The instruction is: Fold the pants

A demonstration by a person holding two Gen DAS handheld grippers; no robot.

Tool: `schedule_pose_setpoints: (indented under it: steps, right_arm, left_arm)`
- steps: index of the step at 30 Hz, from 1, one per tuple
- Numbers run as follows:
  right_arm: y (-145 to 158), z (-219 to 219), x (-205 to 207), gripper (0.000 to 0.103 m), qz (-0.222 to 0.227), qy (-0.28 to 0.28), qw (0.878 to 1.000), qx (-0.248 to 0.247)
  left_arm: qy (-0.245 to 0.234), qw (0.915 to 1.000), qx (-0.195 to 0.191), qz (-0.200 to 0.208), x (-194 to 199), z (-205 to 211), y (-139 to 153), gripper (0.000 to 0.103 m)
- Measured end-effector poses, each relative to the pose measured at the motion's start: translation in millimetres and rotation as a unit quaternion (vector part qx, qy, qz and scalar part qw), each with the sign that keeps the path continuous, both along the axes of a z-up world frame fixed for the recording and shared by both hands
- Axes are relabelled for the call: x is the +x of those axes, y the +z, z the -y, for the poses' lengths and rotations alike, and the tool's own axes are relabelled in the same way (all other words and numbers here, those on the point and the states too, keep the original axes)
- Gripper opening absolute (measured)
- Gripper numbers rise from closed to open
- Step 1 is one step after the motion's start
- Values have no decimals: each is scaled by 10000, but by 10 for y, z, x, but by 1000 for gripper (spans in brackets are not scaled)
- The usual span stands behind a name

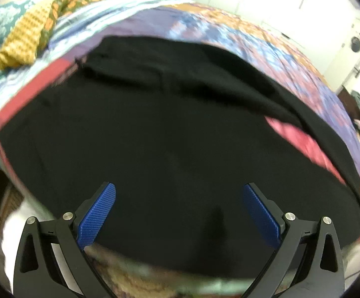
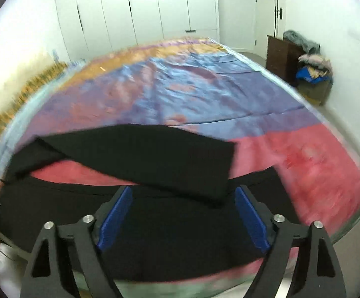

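Black pants (image 1: pixel 160 134) lie spread on a bed with a patchwork cover (image 1: pixel 204 24). One leg runs along the far side toward the right, the other lies nearer. My left gripper (image 1: pixel 179 188) is open and empty above the near part of the pants. In the right wrist view the pants (image 2: pixel 155 154) show a leg end lying across, with pink cover between the legs. My right gripper (image 2: pixel 183 191) is open and empty just above the near leg, close to the other leg's hem.
A heap of yellow and green patterned cloth (image 1: pixel 63 12) lies at the far left of the bed. White wardrobe doors (image 2: pixel 135 7) stand behind the bed. A dark cabinet (image 2: pixel 279 54) and piled laundry (image 2: pixel 314 72) stand by the right wall.
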State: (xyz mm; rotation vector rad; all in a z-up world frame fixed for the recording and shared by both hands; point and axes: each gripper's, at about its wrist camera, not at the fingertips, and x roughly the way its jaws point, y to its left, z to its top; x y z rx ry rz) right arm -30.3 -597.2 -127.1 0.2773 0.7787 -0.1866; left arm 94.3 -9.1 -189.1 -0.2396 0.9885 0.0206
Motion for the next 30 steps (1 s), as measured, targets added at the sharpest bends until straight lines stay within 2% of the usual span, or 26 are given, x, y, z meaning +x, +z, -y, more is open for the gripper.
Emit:
schedule_pose_setpoints:
  steps: [3, 7, 9, 11, 13, 14, 17, 18, 20, 22, 27, 30]
  right_arm:
    - [-159, -259, -96, 88, 167, 247, 9954, 912]
    - [-354, -322, 6, 88, 429, 223, 9888, 1409]
    - [-543, -114, 230, 88, 436, -43, 9814, 1869]
    - [-792, 156, 451, 88, 317, -504, 9681, 2433]
    - [-1001, 392, 586, 86, 231, -1014, 9546, 2791]
    - [-1099, 542, 614, 78, 253, -1453, 9449, 2924]
    - [-1174, 798, 579, 51, 512, -2198, 9222, 3141]
    - [-1201, 886, 566, 34, 485, -2488, 9149, 3143]
    - [-1240, 967, 563, 7, 371, -2707, 9108, 3095]
    - [-1194, 981, 573, 6, 397, -2587, 9149, 3074]
    - [-456, 691, 642, 6, 818, -1280, 9620, 2268]
    - [-95, 560, 637, 6, 973, -730, 9746, 1880]
  left_arm:
    - [-240, 9995, 187, 57, -134, 54, 20, 102]
    - [-251, 9988, 364, 213, -197, 9, 115, 102]
    - [-159, 9989, 346, 255, -215, -34, 140, 102]
    - [-74, 9992, 330, 227, -229, -68, 139, 102]
    - [-35, 9992, 368, 180, -283, -75, 116, 102]
    - [-37, 9991, 399, 161, -294, -64, 111, 102]
    - [-121, 9984, 548, 61, -328, -21, 61, 102]
    - [-189, 9978, 628, -32, -320, 20, 29, 102]
    - [-305, 9968, 720, -134, -303, 86, -1, 102]
    - [-383, 9961, 789, -128, -284, 144, 17, 102]
    - [-551, 9962, 668, -133, -189, 258, 79, 102]
    - [-636, 9955, 677, -178, -109, 322, 76, 102]
